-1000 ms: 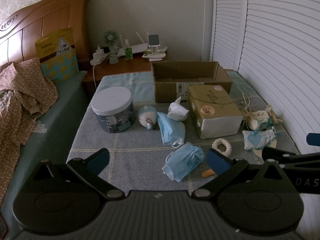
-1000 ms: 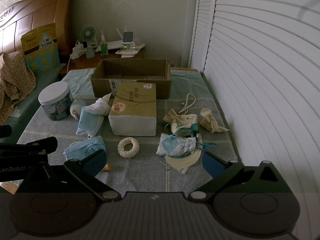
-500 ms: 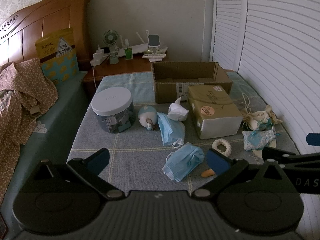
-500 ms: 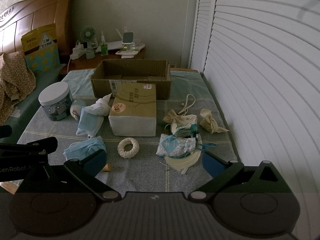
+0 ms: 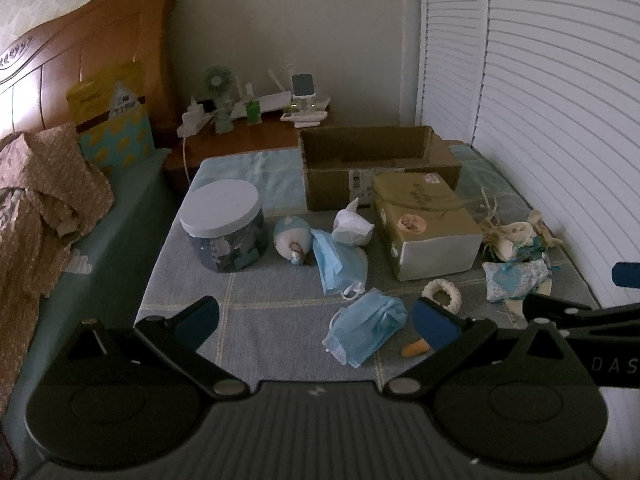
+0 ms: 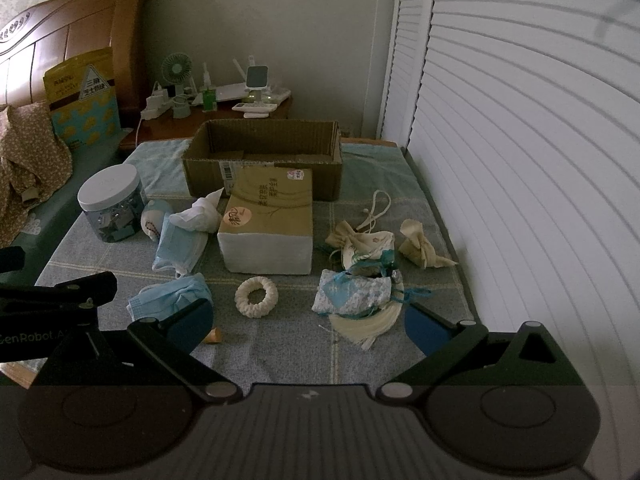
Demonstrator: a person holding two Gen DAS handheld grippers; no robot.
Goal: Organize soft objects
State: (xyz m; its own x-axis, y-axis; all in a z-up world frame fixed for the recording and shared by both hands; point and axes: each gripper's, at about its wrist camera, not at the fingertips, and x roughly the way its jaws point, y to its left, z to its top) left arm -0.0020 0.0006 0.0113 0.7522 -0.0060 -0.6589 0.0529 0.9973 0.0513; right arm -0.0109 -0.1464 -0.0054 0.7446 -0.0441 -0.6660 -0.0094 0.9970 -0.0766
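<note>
Soft items lie scattered on a grey-blue cloth. Two blue face masks point(image 5: 366, 328) point(image 5: 336, 258), a white crumpled mask point(image 5: 352, 226), a cream scrunchie point(image 6: 256, 296), a blue patterned pouch point(image 6: 352, 292), a cream drawstring pouch point(image 6: 360, 240) and a beige bow point(image 6: 420, 246) lie in front of an open cardboard box point(image 6: 264, 158). My left gripper point(image 5: 316, 320) is open and empty, above the near mask. My right gripper point(image 6: 306, 322) is open and empty, near the scrunchie and patterned pouch.
A wrapped tissue pack point(image 6: 270, 220) stands before the box. A white-lidded jar point(image 5: 224, 226) and a small round toy point(image 5: 294, 236) stand at left. A small orange piece point(image 5: 416, 348) lies near the mask. White louvred doors point(image 6: 520, 160) run along the right; a nightstand point(image 5: 248, 136) is behind.
</note>
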